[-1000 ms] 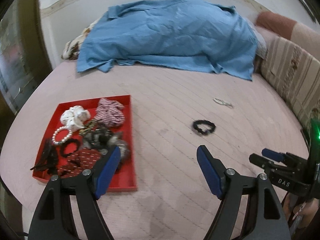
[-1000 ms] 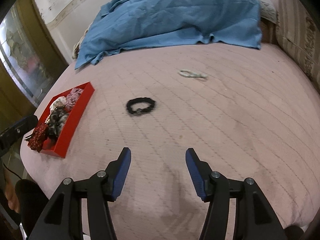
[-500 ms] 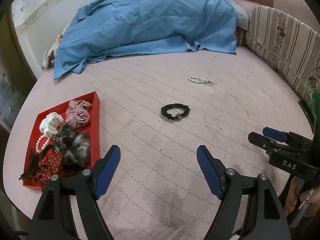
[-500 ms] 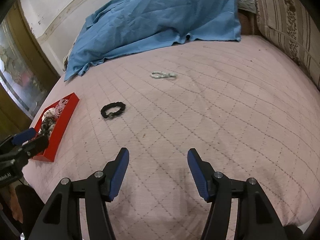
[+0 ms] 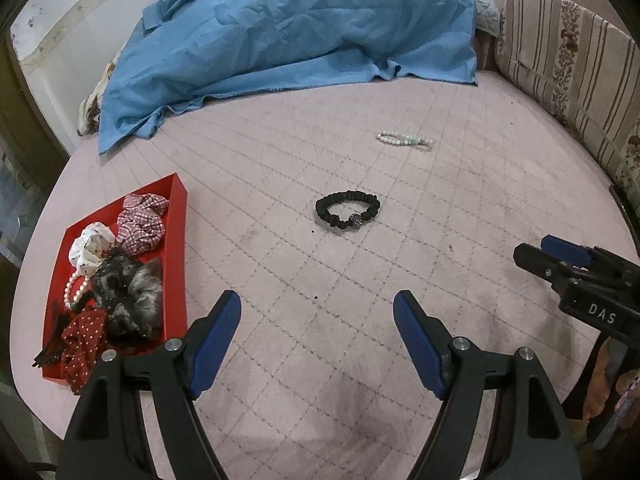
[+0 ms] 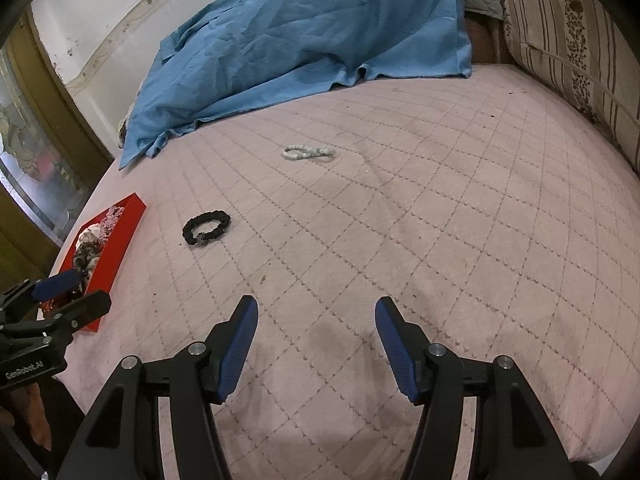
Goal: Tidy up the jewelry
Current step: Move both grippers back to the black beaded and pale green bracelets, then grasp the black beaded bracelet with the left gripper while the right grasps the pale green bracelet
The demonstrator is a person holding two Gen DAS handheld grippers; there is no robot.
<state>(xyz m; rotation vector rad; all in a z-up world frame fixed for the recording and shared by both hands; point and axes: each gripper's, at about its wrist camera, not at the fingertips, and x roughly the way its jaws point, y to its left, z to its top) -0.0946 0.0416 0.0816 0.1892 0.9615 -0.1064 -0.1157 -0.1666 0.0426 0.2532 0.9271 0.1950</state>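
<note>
A black beaded bracelet (image 5: 347,210) lies on the pink quilted bed, ahead of my open, empty left gripper (image 5: 318,312); it also shows in the right wrist view (image 6: 206,227). A pale bead bracelet (image 5: 406,140) lies farther back right, and in the right wrist view (image 6: 308,153). A red tray (image 5: 179,240) at the left holds scrunchies, a pearl bracelet and hair pieces; it shows in the right wrist view (image 6: 122,232). My right gripper (image 6: 316,316) is open and empty above the near bed.
A blue sheet (image 5: 288,36) is heaped at the back of the bed. A striped cushion (image 5: 568,64) lines the right side. The right gripper's body (image 5: 576,276) shows at the right edge; the left gripper's body (image 6: 44,320) shows at the left edge.
Both grippers have swung to the right: the tray has slid toward the left edge and the two bracelets have moved toward the middle of the views. Both stay open.
</note>
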